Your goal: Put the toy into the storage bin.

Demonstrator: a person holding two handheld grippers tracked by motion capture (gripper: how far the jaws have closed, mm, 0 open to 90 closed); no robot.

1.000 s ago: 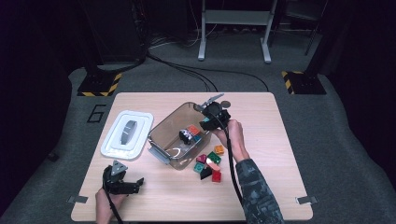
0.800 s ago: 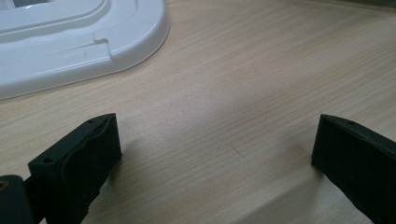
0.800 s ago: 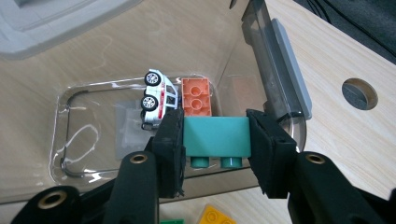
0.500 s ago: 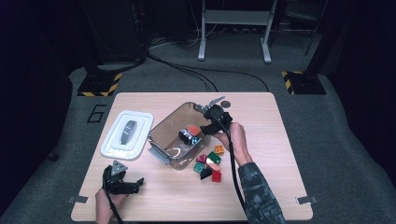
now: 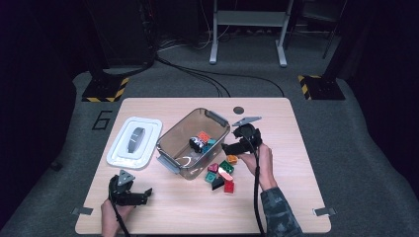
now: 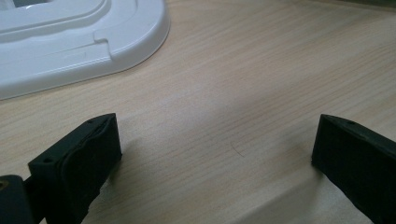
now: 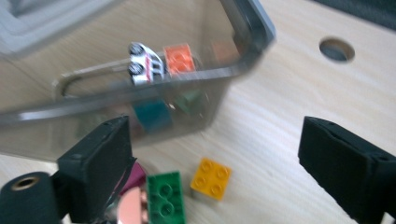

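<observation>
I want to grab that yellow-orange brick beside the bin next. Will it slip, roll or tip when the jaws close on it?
The yellow-orange brick is a squat, square block lying flat on the table, so it probably won't roll or tip. Its flat sides should suit the right gripper, now open. It looks like hard, glossy plastic, likely stiff and light, so an off-centre push may skid it.

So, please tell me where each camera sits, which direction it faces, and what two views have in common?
High view: fixed above the person's side, facing forward and down on the table; both forearms, left gripper, right gripper.
Left gripper view: rides that gripper, facing bare wood and the white lid; open black jaws.
Right gripper view: rides that gripper, facing the clear bin and yellow brick; open jaws, just been opening, nothing between.
Shared: bin and brick also in high view.
</observation>
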